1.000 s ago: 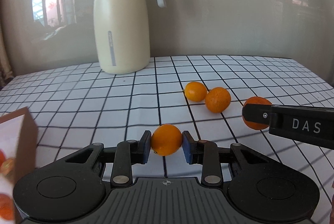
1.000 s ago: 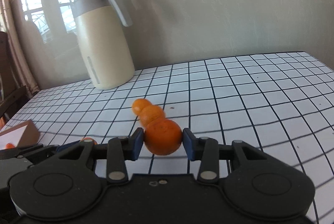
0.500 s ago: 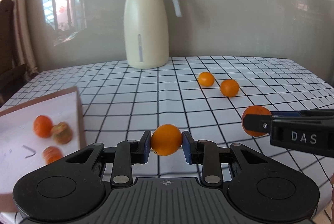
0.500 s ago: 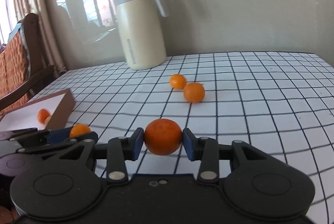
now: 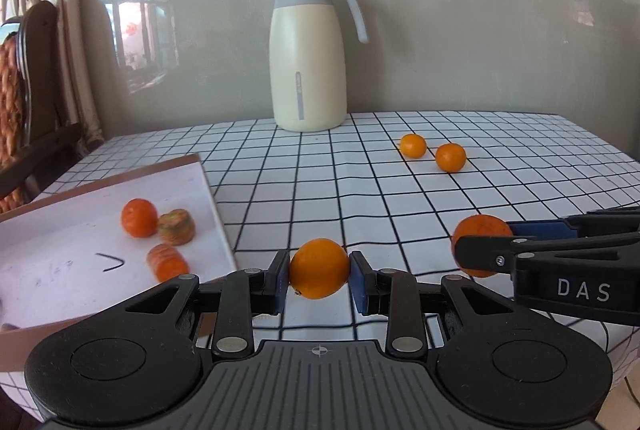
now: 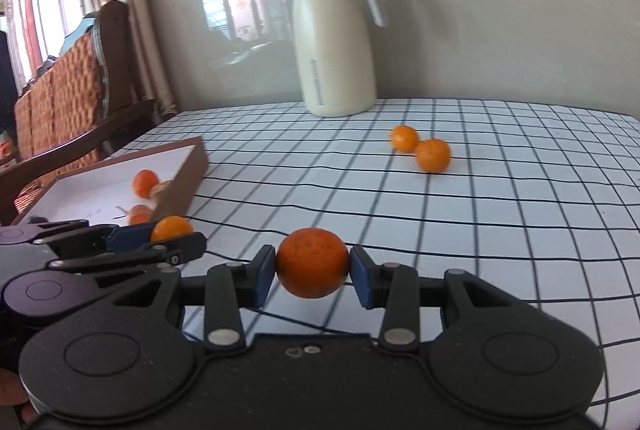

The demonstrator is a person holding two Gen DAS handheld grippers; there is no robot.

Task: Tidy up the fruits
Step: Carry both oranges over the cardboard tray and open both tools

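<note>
My left gripper is shut on a smooth orange, held above the checked tablecloth just right of a shallow brown box with a white floor. The box holds three small fruits. My right gripper is shut on a darker mandarin; it shows at the right of the left wrist view. The left gripper with its orange shows low left in the right wrist view, by the box. Two loose mandarins lie farther back on the table.
A tall cream thermos jug with a grey lid stands at the back of the table by the wall. A wooden chair with an orange woven cushion stands left of the table. The table's right edge is near.
Both grippers have pulled back and to the left, each still holding its fruit. The jug and loose mandarins now look farther away, and the box with its fruits has come into view.
</note>
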